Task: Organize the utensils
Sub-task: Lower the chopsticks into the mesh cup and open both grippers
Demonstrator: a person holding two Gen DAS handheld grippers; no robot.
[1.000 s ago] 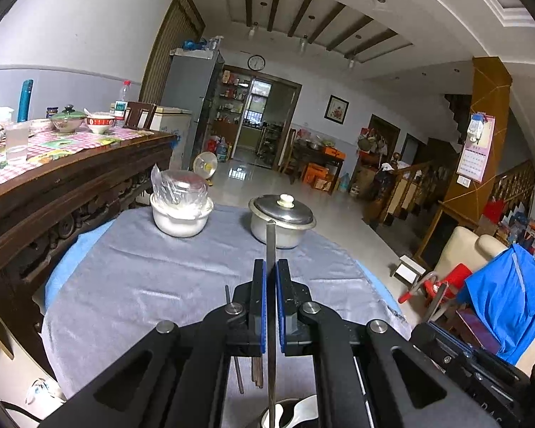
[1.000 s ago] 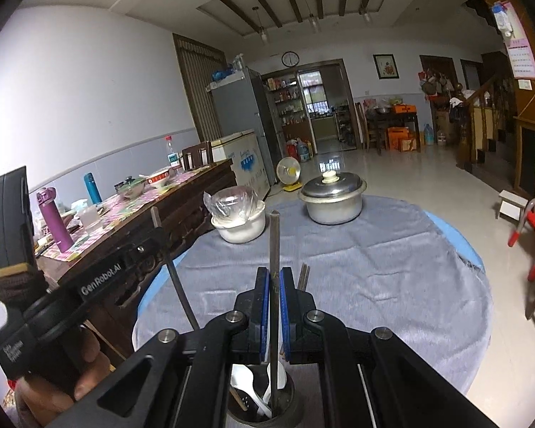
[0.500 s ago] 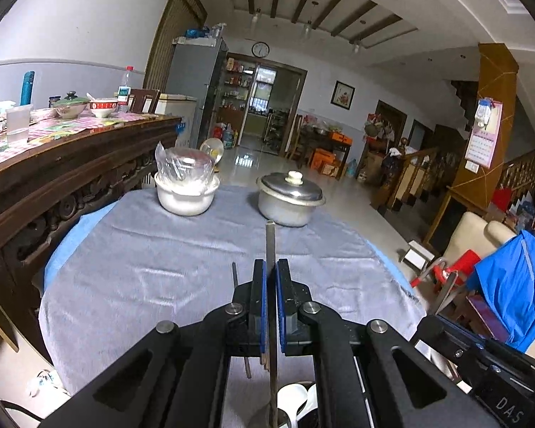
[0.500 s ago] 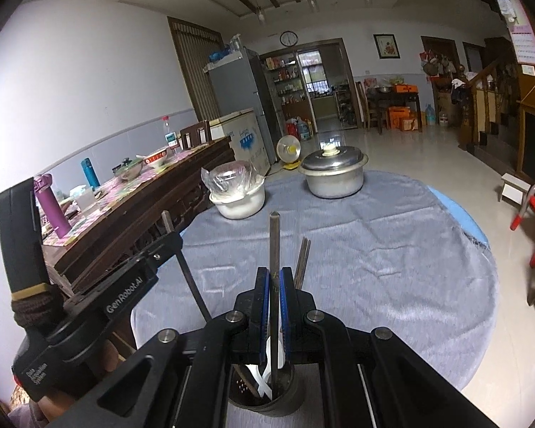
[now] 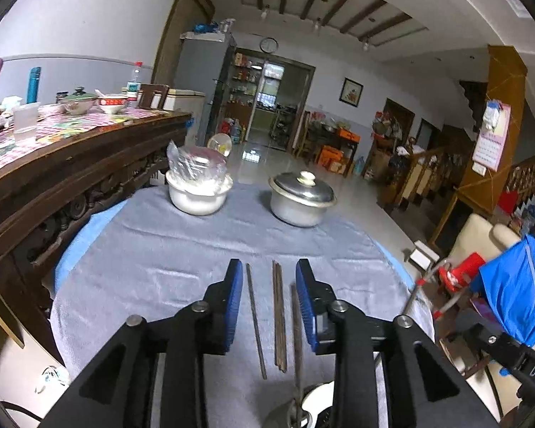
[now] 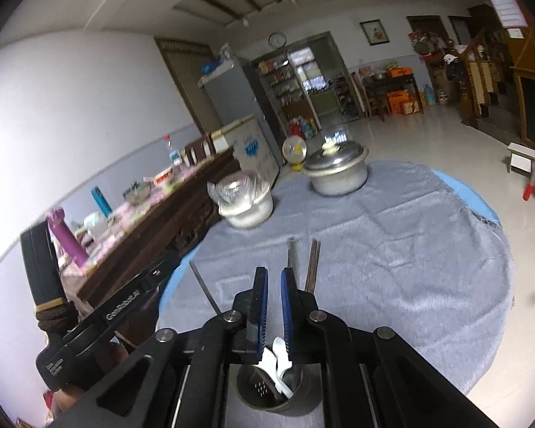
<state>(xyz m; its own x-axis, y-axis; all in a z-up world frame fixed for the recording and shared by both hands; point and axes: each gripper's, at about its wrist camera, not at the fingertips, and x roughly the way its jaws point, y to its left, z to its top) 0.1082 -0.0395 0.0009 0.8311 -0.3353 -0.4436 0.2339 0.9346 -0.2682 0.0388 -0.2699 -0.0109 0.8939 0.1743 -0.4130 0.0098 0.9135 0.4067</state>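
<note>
My left gripper (image 5: 267,276) is open and empty above the near part of the grey cloth (image 5: 167,253). Between its fingers I see chopsticks: a single dark one (image 5: 255,321), a brown pair (image 5: 279,317) and another dark one (image 5: 296,342) that leans out of the metal utensil holder (image 5: 289,419) at the bottom edge. My right gripper (image 6: 274,273) is open a little and empty right over the utensil holder (image 6: 271,392), which holds white spoons (image 6: 278,353) and upright chopsticks (image 6: 291,256).
A white bowl under plastic wrap (image 5: 198,185) and a lidded steel pot (image 5: 301,196) stand at the cloth's far side. A dark wooden sideboard (image 5: 64,174) runs along the left. The left gripper's body (image 6: 100,321) shows in the right wrist view.
Both grippers have opened and let go of the chopsticks they held. The left jaws spread wide, the right jaws only slightly. The chopsticks now stand in the holder.
</note>
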